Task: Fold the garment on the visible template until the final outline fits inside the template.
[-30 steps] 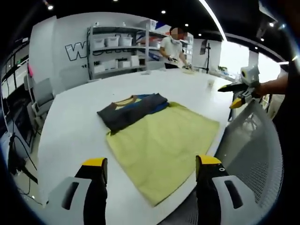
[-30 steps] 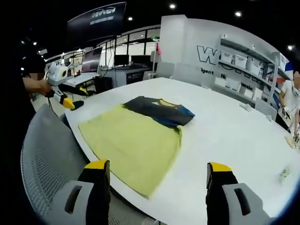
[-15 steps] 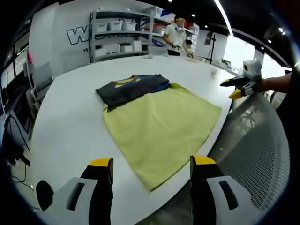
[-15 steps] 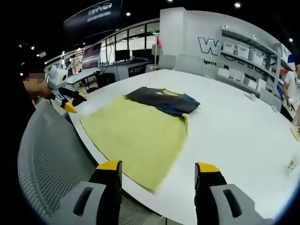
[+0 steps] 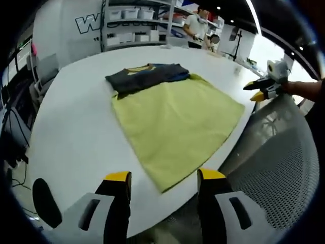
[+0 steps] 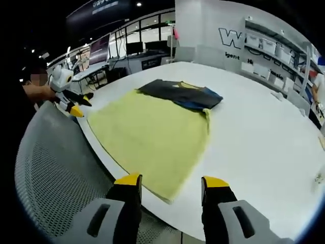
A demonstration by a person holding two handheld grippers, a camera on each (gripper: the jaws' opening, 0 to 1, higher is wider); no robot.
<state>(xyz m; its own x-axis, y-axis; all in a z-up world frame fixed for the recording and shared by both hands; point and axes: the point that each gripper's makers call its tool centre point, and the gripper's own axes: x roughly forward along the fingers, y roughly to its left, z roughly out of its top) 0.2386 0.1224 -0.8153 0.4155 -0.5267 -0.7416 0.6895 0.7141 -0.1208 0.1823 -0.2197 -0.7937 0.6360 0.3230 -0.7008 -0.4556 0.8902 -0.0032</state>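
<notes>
Both tools' jaws narrower than before yet apart, folded garment (image 5: pixel 145 77) on yellow template (image 5: pixel 175 122)

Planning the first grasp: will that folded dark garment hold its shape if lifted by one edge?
Probably not. The dark garment lies flat in soft folded layers, so it would likely droop and unfold. It looks light, and may drag the yellow-green template it overlaps.

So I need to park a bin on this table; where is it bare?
In the left gripper view, the white table is bare beside the yellow template and beyond the dark folded garment. The edge by the mesh chair is crowded.
</notes>
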